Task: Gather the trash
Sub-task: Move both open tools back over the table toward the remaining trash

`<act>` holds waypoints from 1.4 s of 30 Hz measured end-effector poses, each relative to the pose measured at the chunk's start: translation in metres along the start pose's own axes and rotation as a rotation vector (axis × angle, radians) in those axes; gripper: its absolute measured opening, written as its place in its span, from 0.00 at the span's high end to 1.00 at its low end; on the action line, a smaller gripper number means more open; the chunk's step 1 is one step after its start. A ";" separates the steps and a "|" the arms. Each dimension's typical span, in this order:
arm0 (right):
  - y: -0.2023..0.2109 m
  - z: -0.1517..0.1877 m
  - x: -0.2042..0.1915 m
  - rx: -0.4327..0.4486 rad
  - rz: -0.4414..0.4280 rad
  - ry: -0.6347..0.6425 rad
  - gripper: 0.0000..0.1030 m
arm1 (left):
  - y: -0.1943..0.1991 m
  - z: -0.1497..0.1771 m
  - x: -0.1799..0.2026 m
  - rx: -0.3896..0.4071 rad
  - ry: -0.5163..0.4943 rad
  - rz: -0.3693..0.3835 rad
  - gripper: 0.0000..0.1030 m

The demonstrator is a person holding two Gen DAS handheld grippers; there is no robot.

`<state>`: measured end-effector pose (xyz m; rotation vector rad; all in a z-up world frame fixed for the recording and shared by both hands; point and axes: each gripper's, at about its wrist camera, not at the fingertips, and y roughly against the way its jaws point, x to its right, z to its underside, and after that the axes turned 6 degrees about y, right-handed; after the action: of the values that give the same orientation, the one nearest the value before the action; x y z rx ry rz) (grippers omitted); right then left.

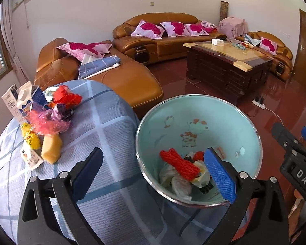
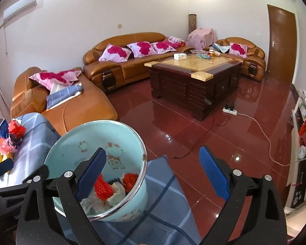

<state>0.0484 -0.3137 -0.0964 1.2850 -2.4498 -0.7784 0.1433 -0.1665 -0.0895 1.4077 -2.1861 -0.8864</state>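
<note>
Trash (image 1: 51, 120) sits heaped at about 9 o'clock in the left wrist view, on the blue checked cloth over the surface (image 1: 104, 126): crumpled pink and purple wrappers, a red net (image 1: 66, 97), yellow pieces, a yellow sponge-like block (image 1: 51, 150), a blue-and-white carton (image 1: 33, 97), a small printed packet. Pale green bucket (image 1: 197, 126) with cartoon prints stands at 4 o'clock from the heap, at the edge of the surface; inside lie a red net roll (image 1: 179, 164), clear plastic wrap, a cream-coloured scrap, something dark. Left gripper (image 1: 153, 175) spread wide, nothing between its blue pads; one finger (image 1: 87, 175) over the cloth, the other (image 1: 220, 175) in front of the bucket's mouth, over its contents; contact with the bucket cannot be told. Right gripper (image 2: 153, 175) also spread wide, nothing clasped; its left finger (image 2: 91, 175) lies across the bucket (image 2: 85, 143) opening in the right wrist view, its right finger (image 2: 214, 175) over the red floor at 3 o'clock. Touch between that finger and the rim cannot be told. Right gripper's tip shows at 3 o'clock in the left wrist view, just beside the bucket.
</note>
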 end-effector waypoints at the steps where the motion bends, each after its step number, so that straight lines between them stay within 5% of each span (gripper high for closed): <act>1: 0.000 0.000 -0.001 -0.005 -0.005 0.003 0.12 | 0.001 0.001 -0.003 -0.003 0.006 -0.001 0.06; 26: 0.028 0.000 -0.073 0.024 -0.103 0.145 0.13 | 0.025 0.033 -0.082 -0.026 0.091 -0.051 0.06; 33: 0.034 -0.006 -0.126 0.024 -0.199 0.225 0.18 | 0.025 0.037 -0.145 -0.042 0.196 -0.127 0.07; 42: 0.030 -0.021 -0.212 0.012 -0.367 0.319 0.23 | 0.018 0.034 -0.239 -0.055 0.349 -0.239 0.23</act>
<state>0.1590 -0.1329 -0.0596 1.7418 -1.9997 -0.5827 0.2100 0.0657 -0.0987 1.6783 -1.7501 -0.7072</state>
